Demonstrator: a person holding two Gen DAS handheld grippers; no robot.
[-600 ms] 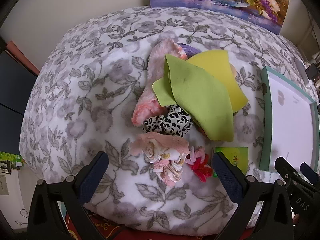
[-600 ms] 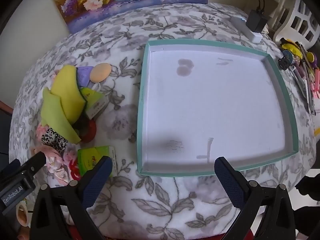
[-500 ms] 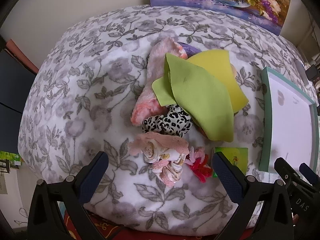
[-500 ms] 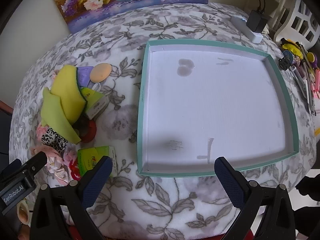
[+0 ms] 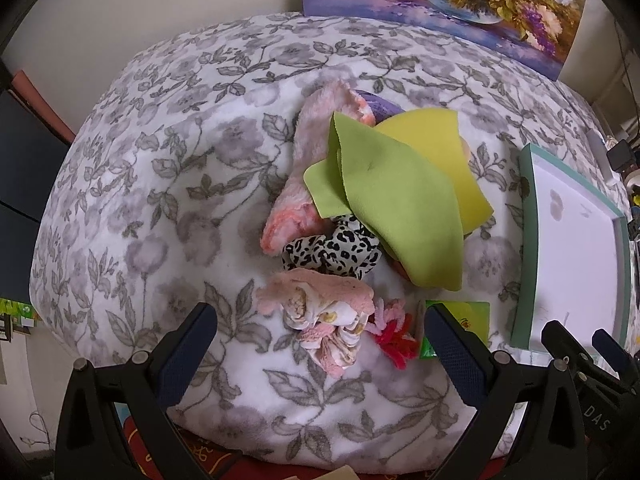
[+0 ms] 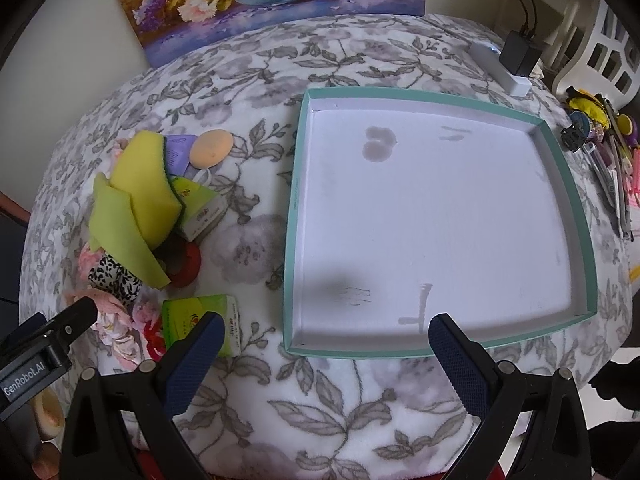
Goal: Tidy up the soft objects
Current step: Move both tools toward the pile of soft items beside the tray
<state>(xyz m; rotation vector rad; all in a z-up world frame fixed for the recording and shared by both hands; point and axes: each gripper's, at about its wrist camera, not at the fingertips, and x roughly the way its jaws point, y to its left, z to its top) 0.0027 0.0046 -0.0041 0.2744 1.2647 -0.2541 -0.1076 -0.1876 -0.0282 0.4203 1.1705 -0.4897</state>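
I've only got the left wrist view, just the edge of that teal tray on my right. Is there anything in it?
Observer: No, the tray holds nothing, only faint stains on its white floor.
Operator: What's behind the yellow sponge?
Observer: A peach oval sponge lies on the blanket beside the sponge.
Operator: And the right gripper?
Observer: The right gripper is open and holds nothing, above the tray's near edge.
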